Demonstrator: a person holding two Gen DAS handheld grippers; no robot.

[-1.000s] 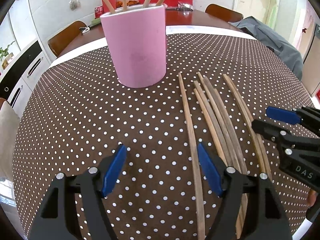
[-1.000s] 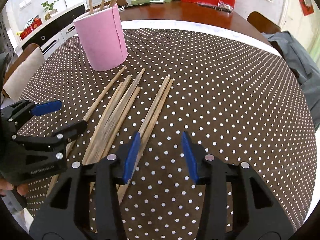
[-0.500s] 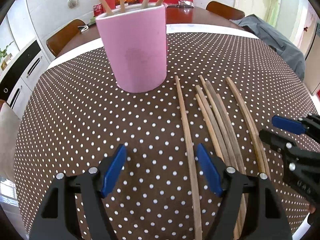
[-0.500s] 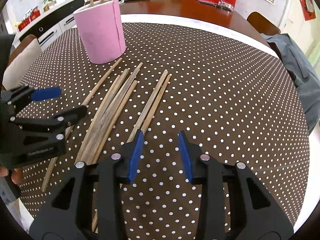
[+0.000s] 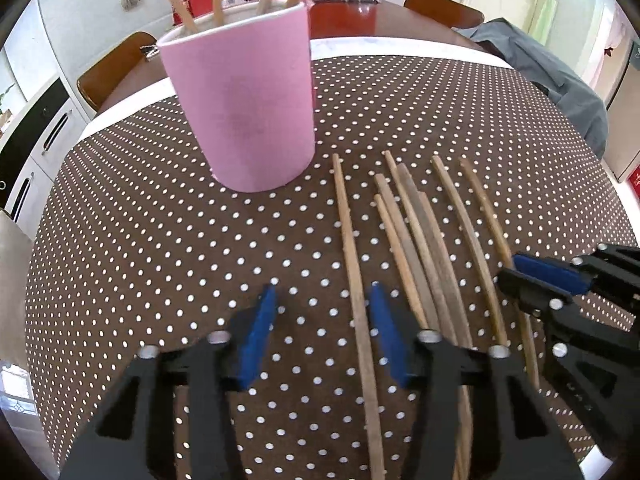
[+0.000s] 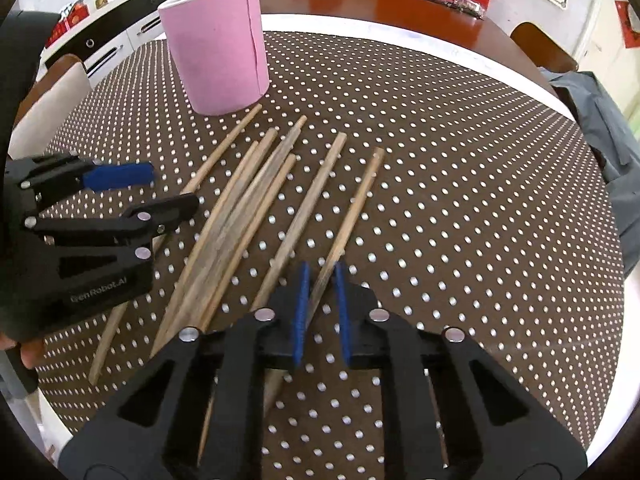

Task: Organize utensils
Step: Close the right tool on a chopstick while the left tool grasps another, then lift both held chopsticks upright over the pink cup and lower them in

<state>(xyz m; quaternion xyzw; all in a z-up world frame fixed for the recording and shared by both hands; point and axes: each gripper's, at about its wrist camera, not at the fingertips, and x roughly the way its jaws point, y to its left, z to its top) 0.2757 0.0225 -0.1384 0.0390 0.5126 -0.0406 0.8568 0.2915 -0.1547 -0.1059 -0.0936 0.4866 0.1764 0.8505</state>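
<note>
- Polka-dot tablecloth (image 5: 160, 240): pink holder (image 5: 244, 112) at 11 o'clock, unmoved.
- Left gripper (image 5: 320, 336): jaws have just narrowed, released, leftmost chopstick (image 5: 352, 264) now between them.
- Right gripper (image 6: 320, 304): just clenched, grasping the rightmost chopstick (image 6: 352, 216), now angled away from its neighbour.

On the desk (image 6: 460, 152), the cup (image 6: 218, 46) stands far left with sticks upright inside it. Before it, the loose chopsticks (image 6: 256, 196) lie side by side, fanning rightward. A chair (image 5: 440, 6) stands behind the desk.
</note>
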